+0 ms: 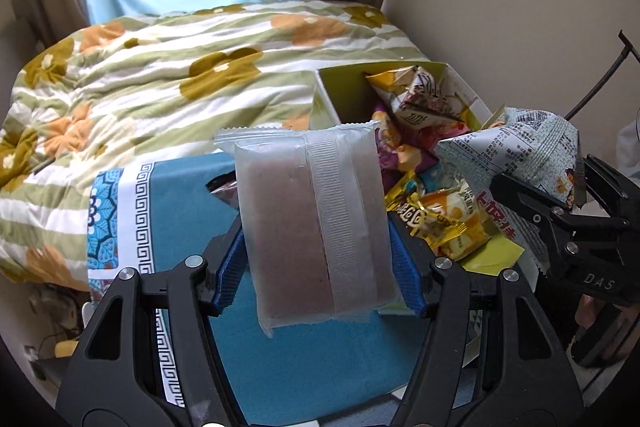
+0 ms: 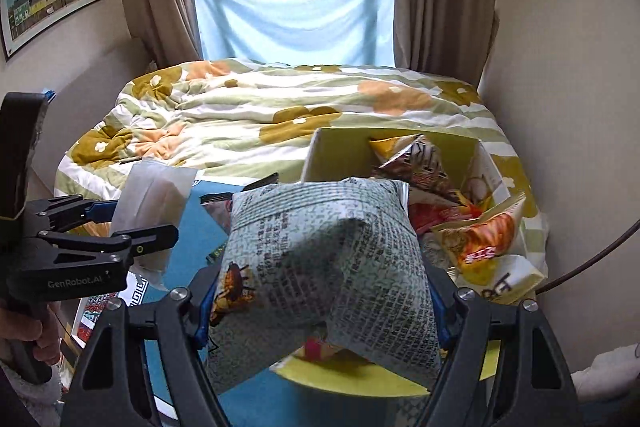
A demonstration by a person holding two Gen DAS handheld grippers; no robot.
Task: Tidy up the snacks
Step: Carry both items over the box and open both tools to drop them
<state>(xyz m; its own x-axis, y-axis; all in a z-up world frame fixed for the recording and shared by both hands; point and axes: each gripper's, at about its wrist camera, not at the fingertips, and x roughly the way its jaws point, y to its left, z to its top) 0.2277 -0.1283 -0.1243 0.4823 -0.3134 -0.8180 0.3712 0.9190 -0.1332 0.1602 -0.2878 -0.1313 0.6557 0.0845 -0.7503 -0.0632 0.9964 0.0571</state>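
Note:
My left gripper (image 1: 318,247) is shut on a clear-wrapped brownish snack bar (image 1: 312,223) and holds it upright above the blue cloth (image 1: 180,211). My right gripper (image 2: 320,303) is shut on a puffy grey-white printed snack bag (image 2: 320,267), held over the near edge of the yellow-green box (image 2: 340,151). The box holds several snack packets (image 1: 420,107). The right gripper also shows in the left wrist view (image 1: 576,211), right of the bar. The left gripper shows in the right wrist view (image 2: 120,231), at the left with the bar (image 2: 156,195).
A rumpled floral quilt (image 1: 180,67) covers the bed behind the box. A dark packet (image 1: 222,189) lies on the blue cloth behind the bar. Wall stands on the right, curtains and window at the back. A black cable (image 1: 592,87) hangs on the right.

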